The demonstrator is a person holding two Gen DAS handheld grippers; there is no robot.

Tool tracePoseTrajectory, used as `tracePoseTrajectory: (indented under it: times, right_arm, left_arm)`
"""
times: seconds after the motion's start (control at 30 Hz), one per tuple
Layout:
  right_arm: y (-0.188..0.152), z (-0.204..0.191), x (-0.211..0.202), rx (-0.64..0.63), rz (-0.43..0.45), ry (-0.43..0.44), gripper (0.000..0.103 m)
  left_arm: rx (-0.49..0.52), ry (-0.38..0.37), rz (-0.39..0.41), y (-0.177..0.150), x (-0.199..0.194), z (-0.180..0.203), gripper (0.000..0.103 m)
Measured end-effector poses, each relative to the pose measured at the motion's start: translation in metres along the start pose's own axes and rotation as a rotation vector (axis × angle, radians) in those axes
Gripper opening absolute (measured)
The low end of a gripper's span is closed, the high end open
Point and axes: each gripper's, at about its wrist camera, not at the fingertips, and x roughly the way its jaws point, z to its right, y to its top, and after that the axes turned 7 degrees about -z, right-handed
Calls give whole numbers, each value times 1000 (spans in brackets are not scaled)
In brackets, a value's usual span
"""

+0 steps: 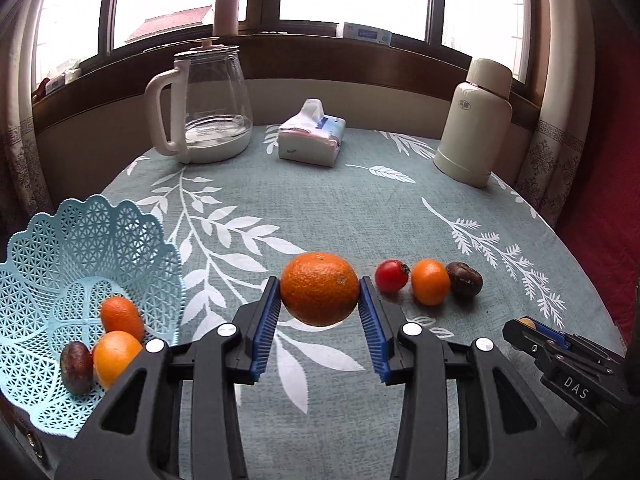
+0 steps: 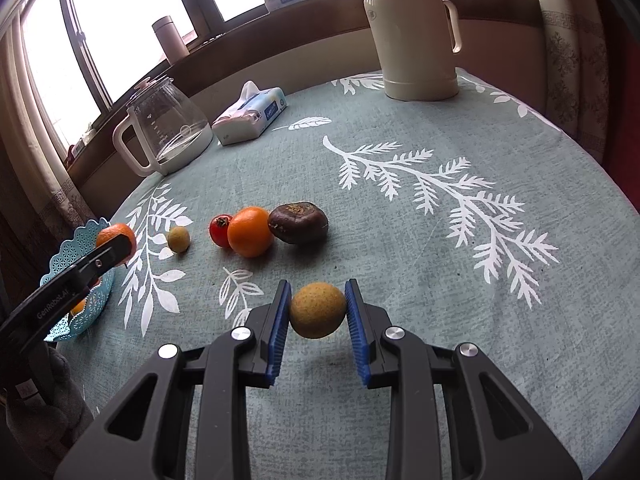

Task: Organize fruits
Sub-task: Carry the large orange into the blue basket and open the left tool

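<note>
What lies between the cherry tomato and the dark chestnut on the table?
A small orange lies between the tomato and the chestnut, touching both; both wrist views show it.

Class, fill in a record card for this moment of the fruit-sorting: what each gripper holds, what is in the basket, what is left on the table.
left gripper: shut on large round orange, lifted off the cloth
right gripper: shut on small yellowish-brown round fruit
light blue lattice plastic basket: two small oranges and one dark brown fruit
leaf-print tablecloth: red cherry tomato, small orange, dark brown fruit, small yellow-green fruit
</note>
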Motion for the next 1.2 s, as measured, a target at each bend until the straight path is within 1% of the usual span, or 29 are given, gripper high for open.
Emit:
tracePoseTrajectory:
  times: [0.33, 0.63, 0.83, 1.07, 1.2]
  right_arm:
    - [1, -1, -1, -5, 6, -8, 28]
    - [1, -2, 0, -9, 5, -19, 28]
    - [1, -3, 1, -10, 6, -30, 28]
    - [1, -4, 2, -15, 3, -45, 28]
    - [1, -5, 2, -17, 5, -55, 28]
  left_arm:
    - [-103, 124, 41, -1, -26, -61, 41]
    - [-182, 204, 54, -9, -41, -109, 41]
    - [-219, 248, 51, -16, -42, -130, 41]
    - [-259, 270, 48, -21, -43, -148, 41]
    - [-272, 288, 61, -20, -47, -155, 42]
